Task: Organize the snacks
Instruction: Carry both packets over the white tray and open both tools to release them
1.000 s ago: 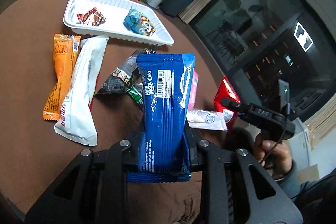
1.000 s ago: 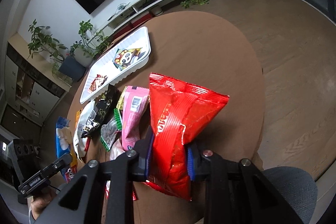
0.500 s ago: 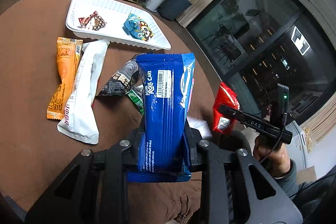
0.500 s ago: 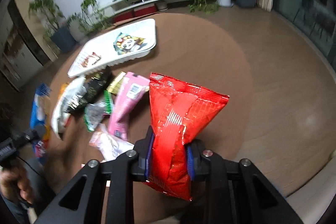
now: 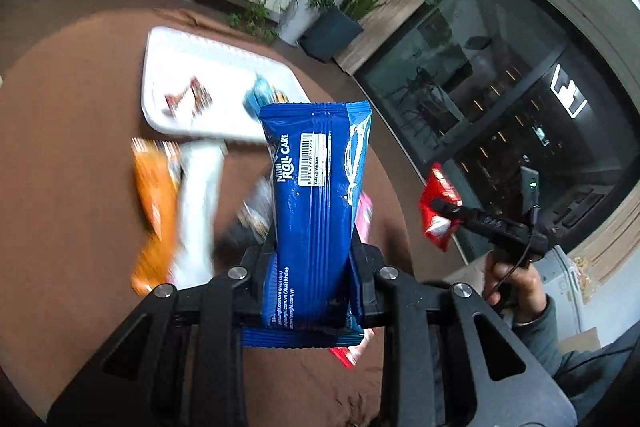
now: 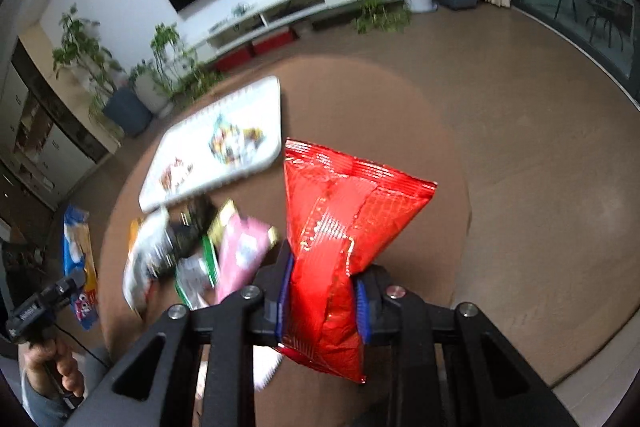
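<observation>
Since a sec ago we've lifted both packs off the bench [image 5: 72, 187], so both are en route to the white tray [image 5: 224, 67] at 11 o'clock. L gripper [image 5: 312, 263] fingers pinch the blue roll-cake pack [image 5: 316, 195] upright; R gripper [image 6: 322, 291] fingers squeeze the red bag [image 6: 340, 227], both angled down over the leftover snack pile [image 6: 192, 247].

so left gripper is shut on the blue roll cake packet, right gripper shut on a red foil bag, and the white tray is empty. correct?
One error: the white foam tray is not empty. The left wrist view shows two small wrapped snacks in it. The rest holds: the left gripper is shut on the blue roll cake packet, the right gripper on the red foil bag.
</observation>
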`<action>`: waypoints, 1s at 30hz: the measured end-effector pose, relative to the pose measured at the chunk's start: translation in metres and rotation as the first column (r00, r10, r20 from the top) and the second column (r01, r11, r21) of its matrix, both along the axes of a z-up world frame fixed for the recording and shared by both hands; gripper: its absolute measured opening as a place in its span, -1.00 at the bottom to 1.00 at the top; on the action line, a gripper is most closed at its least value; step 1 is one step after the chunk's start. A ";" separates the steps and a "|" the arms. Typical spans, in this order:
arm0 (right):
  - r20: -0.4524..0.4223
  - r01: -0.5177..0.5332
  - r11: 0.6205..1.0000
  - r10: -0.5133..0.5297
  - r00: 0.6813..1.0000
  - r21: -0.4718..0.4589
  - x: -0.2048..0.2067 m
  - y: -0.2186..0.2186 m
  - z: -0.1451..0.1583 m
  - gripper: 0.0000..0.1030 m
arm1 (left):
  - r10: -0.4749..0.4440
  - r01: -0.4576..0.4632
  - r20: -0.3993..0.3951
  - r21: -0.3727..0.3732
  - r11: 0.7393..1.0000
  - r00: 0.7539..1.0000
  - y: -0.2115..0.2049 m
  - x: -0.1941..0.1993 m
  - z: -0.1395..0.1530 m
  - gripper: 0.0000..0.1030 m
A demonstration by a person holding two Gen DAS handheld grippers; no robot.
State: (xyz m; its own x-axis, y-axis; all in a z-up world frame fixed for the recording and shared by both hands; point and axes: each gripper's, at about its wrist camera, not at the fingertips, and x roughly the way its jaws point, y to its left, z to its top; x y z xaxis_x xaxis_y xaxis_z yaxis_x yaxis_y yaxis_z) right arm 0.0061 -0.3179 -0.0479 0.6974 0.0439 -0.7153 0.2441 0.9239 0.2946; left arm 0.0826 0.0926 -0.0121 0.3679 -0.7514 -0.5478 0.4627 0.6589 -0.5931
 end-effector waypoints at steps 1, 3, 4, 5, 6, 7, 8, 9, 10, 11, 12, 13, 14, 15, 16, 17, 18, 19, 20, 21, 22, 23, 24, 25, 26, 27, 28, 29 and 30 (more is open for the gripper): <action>0.026 -0.003 1.000 0.003 1.000 0.008 0.008 -0.003 0.011 -0.46 | 0.007 -0.007 0.012 0.007 1.000 1.000 0.003 0.010 0.007 -0.51; 0.079 -0.017 1.000 0.016 0.997 0.013 0.023 -0.004 0.031 -0.46 | 0.022 -0.023 0.038 0.030 0.999 0.999 0.006 0.028 0.018 -0.51; 0.109 -0.032 0.999 0.030 0.994 0.017 0.033 -0.003 0.044 -0.46 | 0.029 -0.031 0.051 0.043 0.999 0.998 0.006 0.039 0.024 -0.51; 0.133 -0.047 0.999 0.045 0.990 0.017 0.043 0.000 0.054 -0.46 | 0.036 -0.039 0.060 0.053 0.998 0.998 0.007 0.051 0.029 -0.51; 0.160 -0.068 0.998 0.066 0.985 0.010 0.055 0.005 0.065 -0.46 | 0.046 -0.050 0.066 0.064 0.997 0.997 0.007 0.064 0.034 -0.51; 0.187 -0.095 0.995 0.093 0.978 0.000 0.068 0.012 0.075 -0.46 | 0.052 -0.057 0.073 0.075 0.996 0.996 0.007 0.077 0.038 -0.51; 0.201 -0.121 0.993 0.119 0.972 -0.002 0.081 0.019 0.083 -0.46 | 0.056 -0.063 0.075 0.087 0.994 0.996 0.006 0.090 0.041 -0.51; 0.208 -0.150 0.989 0.147 0.967 -0.001 0.095 0.027 0.088 -0.46 | 0.059 -0.065 0.069 0.096 0.993 0.996 0.004 0.104 0.042 -0.51; 0.209 -0.188 0.982 0.185 0.960 -0.002 0.113 0.039 0.093 -0.46 | 0.063 -0.070 0.068 0.108 0.992 0.996 0.001 0.118 0.044 -0.51; 0.208 -0.221 0.975 0.216 0.954 -0.002 0.128 0.049 0.096 -0.46 | 0.070 -0.078 0.073 0.123 0.989 0.995 0.001 0.129 0.046 -0.51; 0.203 -0.257 0.966 0.252 0.946 0.000 0.144 0.059 0.097 -0.46 | 0.075 -0.085 0.074 0.142 0.986 0.994 -0.002 0.142 0.047 -0.51; 0.188 -0.297 0.955 0.291 0.938 0.006 0.163 0.071 0.097 -0.46 | 0.085 -0.094 0.066 0.150 0.984 0.994 -0.004 0.156 0.047 -0.51; 0.173 -0.323 0.946 0.316 0.933 0.012 0.178 0.080 0.095 -0.46 | 0.095 -0.103 0.059 0.157 0.982 0.994 -0.005 0.167 0.045 -0.51; 0.154 -0.344 0.939 0.338 0.929 0.016 0.195 0.091 0.090 -0.46 | 0.099 -0.108 0.054 0.180 0.978 0.994 -0.008 0.179 0.042 -0.51; 0.131 -0.360 0.933 0.355 0.926 0.014 0.210 0.101 0.084 -0.46 | 0.102 -0.110 0.046 0.206 0.972 0.994 -0.011 0.190 0.037 -0.51; 0.103 -0.378 0.926 0.374 0.922 0.016 0.225 0.109 0.076 -0.46 | 0.101 -0.105 0.028 0.233 0.967 0.995 -0.016 0.201 0.029 -0.51; 0.075 -0.392 0.920 0.390 0.918 0.018 0.238 0.117 0.067 -0.46 | 0.096 -0.097 0.016 0.254 0.962 0.995 -0.021 0.208 0.022 -0.51; 0.040 -0.398 0.917 0.397 0.917 0.010 0.252 0.125 0.055 -0.46 | 0.093 -0.092 0.008 0.283 0.955 0.996 -0.026 0.215 0.014 -0.51; 0.001 -0.404 0.915 0.404 0.915 0.002 0.265 0.132 0.044 -0.46 | 0.091 -0.087 0.000 0.308 0.947 0.996 -0.029 0.221 0.006 -0.51; -0.030 -0.412 0.911 0.412 0.911 0.000 0.274 0.136 0.034 -0.46 | 0.092 -0.081 -0.016 0.332 0.940 0.996 -0.032 0.227 -0.004 -0.51; -0.063 -0.417 0.909 0.417 0.907 0.001 0.284 0.139 0.022 -0.46 | 0.094 -0.080 -0.024 0.343 0.936 0.995 -0.034 0.229 -0.012 -0.51; -0.088 -0.420 0.908 0.418 0.904 -0.004 0.290 0.144 0.013 -0.46 | 0.097 -0.081 -0.029 0.356 0.931 0.995 -0.035 0.232 -0.019 -0.51; -0.115 -0.423 0.906 0.419 0.901 -0.018 0.298 0.149 0.002 -0.46 | 0.098 -0.079 -0.032 0.370 0.926 0.995 -0.039 0.234 -0.025 -0.51; -0.128 -0.428 0.904 0.421 0.898 -0.026 0.302 0.150 -0.005 -0.46 | 0.097 -0.076 -0.035 0.379 0.922 0.995 -0.041 0.235 -0.031 -0.51; -0.139 -0.431 0.902 0.424 0.895 -0.031 0.305 0.150 -0.011 -0.46 | 0.092 -0.070 -0.039 0.385 0.920 0.995 -0.044 0.236 -0.035 -0.51; -0.150 -0.433 0.901 0.424 0.893 -0.030 0.308 0.151 -0.017 -0.46 | 0.090 -0.067 -0.041 0.397 0.916 0.995 -0.047 0.236 -0.040 -0.51; -0.162 -0.431 0.902 0.422 0.892 -0.025 0.311 0.151 -0.024 -0.46 | 0.091 -0.067 -0.040 0.406 0.911 0.995 -0.050 0.237 -0.043 -0.51; -0.172 -0.430 0.902 0.420 0.891 -0.027 0.314 0.151 -0.030 -0.46 | 0.091 -0.066 -0.040 0.413 0.908 0.995 -0.051 0.238 -0.046 -0.51; -0.180 -0.430 0.902 0.418 0.890 -0.032 0.316 0.148 -0.032 -0.46 | 0.093 -0.067 -0.042 0.418 0.906 0.995 -0.054 0.239 -0.049 -0.51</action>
